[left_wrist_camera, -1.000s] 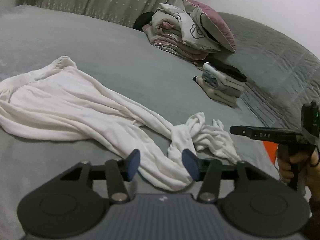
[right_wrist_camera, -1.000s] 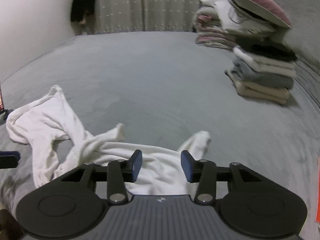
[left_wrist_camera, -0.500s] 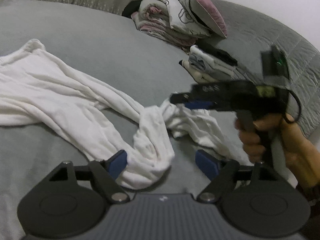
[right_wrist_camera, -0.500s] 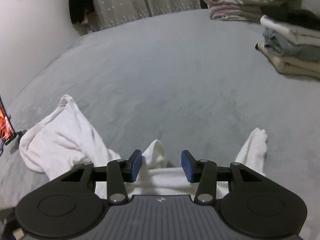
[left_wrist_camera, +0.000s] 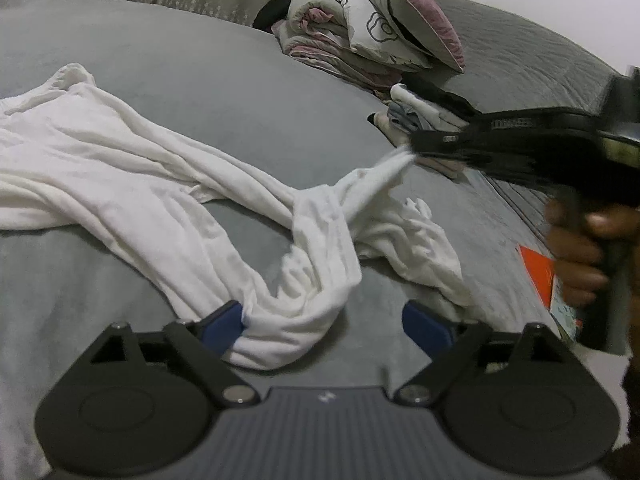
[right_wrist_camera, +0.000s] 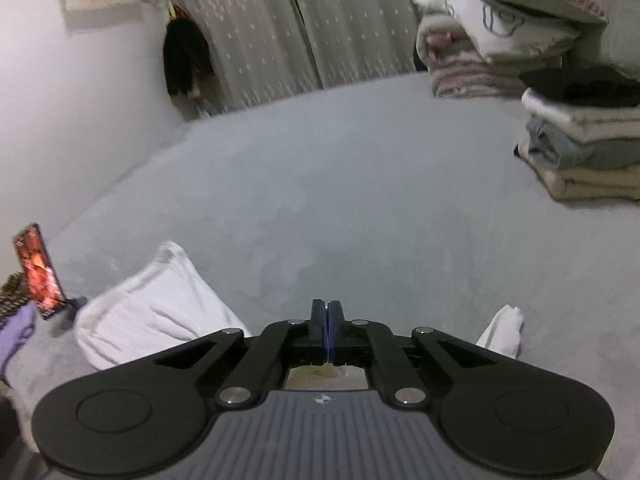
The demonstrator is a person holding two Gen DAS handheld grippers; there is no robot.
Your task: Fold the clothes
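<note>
white cotton, the garment (left_wrist_camera: pixel 132 184) lies rumpled on the grey bed (left_wrist_camera: pixel 224 72), its long axis running from the far left of the left gripper (left_wrist_camera: pixel 322 322) down toward the jaws and then away to the right. a folded loop of it sits between the left jaws, against the left pad (left_wrist_camera: pixel 222 322) and apart from the right pad; those jaws are spread wide and opening, pressing on nothing. from that loop a twisted strip rises up and to the right, drawn to a point at the tips of the right gripper (left_wrist_camera: pixel 416 146), whose jaws are clamped on the cloth. a hand (left_wrist_camera: pixel 580 252) holds that gripper's handle. in the right wrist view the pads (right_wrist_camera: pixel 327 320) meet, with white cloth showing on both sides below them. beyond the right gripper stands a stack of folded clothes (right_wrist_camera: pixel 584 148), and past it bedding topped by a pink pillow (left_wrist_camera: pixel 416 24).
</note>
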